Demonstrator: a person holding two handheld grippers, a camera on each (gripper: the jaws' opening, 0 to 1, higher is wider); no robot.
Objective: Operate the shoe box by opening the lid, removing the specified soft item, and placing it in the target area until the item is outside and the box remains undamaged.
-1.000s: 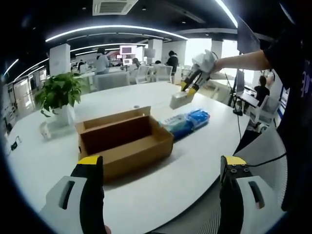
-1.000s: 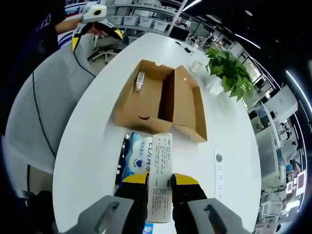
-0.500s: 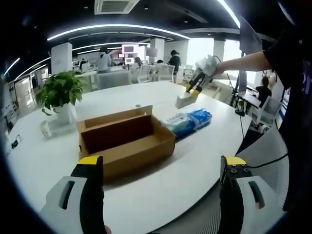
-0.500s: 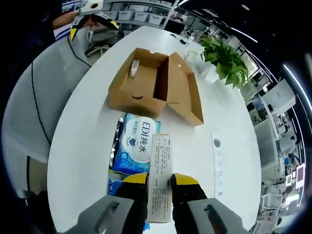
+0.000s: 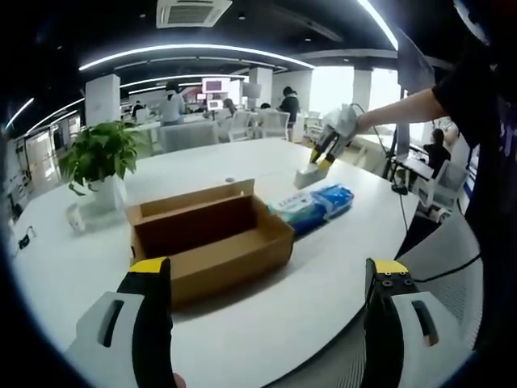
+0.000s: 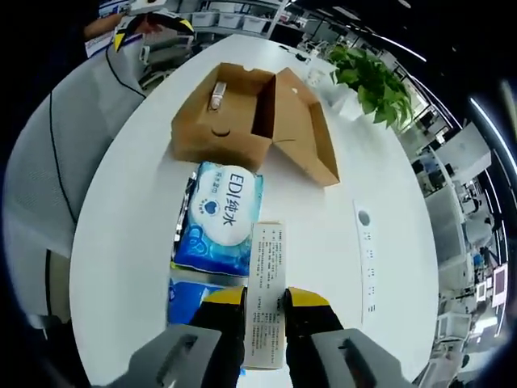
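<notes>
**Inspector:** Start with the table (image 6: 380,267). What has changed?

**Assistant:** In the right gripper view the box (image 6: 242,113) sits further up the picture than a second ago, and the blue pack (image 6: 220,218) now lies in full below it. That shift is mostly the camera's. In the left gripper view the right gripper (image 5: 325,150) has come down from above the table to just over its far side, beyond the blue pack (image 5: 315,206).

**Inspector:** Meaning for the task?

**Assistant:** The lid is open and shows no damage. I judge the removal done and the placing nearly done.

**Inspector:** The item?

**Assistant:** A white packet (image 6: 265,293), outside the box, pinched between the right gripper's (image 6: 265,301) jaws. In the left gripper view the packet (image 5: 309,175) is at or just above the tabletop; I cannot tell whether it touches.

**Inspector:** Left gripper?

**Assistant:** The left gripper (image 5: 266,279) has its jaws spread wide, holding nothing, near the box (image 5: 212,236).

**Inspector:** Writing?

**Assistant:** The blue pack reads "EDI" with Chinese characters. The packet's print is too fine to read. A small bottle (image 6: 218,91) lies in the box, label illegible.
</notes>
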